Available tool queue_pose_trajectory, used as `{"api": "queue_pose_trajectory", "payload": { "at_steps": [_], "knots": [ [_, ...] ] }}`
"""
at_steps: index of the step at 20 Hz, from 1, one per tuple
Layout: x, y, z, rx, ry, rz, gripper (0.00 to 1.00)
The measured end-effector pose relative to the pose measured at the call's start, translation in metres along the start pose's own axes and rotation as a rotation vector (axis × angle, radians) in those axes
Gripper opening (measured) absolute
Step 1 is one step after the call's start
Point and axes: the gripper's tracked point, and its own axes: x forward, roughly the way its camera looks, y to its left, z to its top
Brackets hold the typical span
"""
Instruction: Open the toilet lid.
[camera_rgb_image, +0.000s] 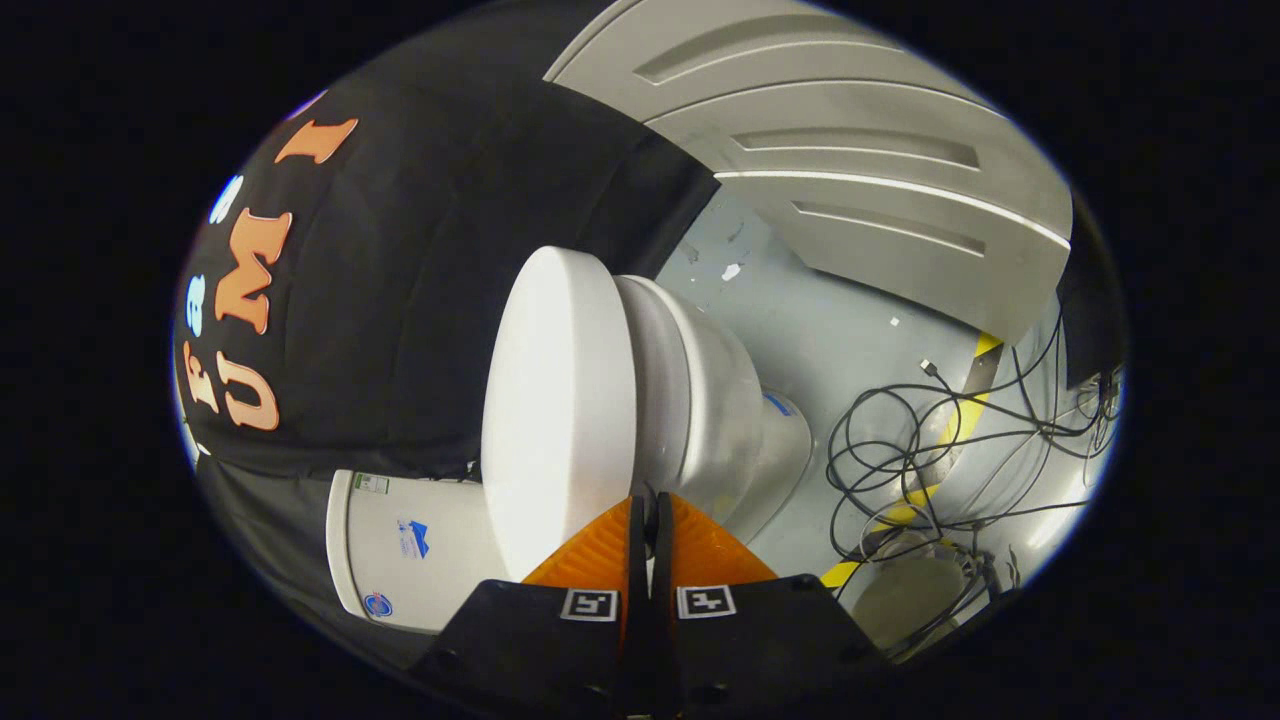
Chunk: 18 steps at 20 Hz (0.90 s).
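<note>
jaws pressed together, nothing between them, my gripper (648, 510) tips right at the front edge of the toilet lid (560, 400), closed over the bowl (700, 400) on the floor (830, 330). looks stiff, smooth, slippery; i'd hook under that front lip.

The white toilet lid (560, 410) lies closed on the bowl (700, 400), just ahead of the jaws.

Toilet lid (560, 400) just ahead of tool (648, 500)
</note>
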Motion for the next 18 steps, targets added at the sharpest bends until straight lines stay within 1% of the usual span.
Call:
{"api": "queue_pose_trajectory", "payload": {
  "at_steps": [3, 8, 10, 13, 15, 18],
  "knots": [
    [-0.016, 0.027, 0.001, -0.042, -0.023, 0.04, 0.08],
    [-0.042, 0.073, 0.0, -0.18, -0.066, 0.052, 0.08],
    [-0.053, 0.101, -0.001, -0.194, -0.078, 0.092, 0.08],
    [-0.07, 0.137, -0.012, -0.267, -0.086, 0.14, 0.08],
    [-0.078, 0.157, -0.021, -0.341, -0.101, 0.138, 0.08],
    [-0.084, 0.176, -0.031, -0.438, -0.122, 0.107, 0.08]
  ]
}}
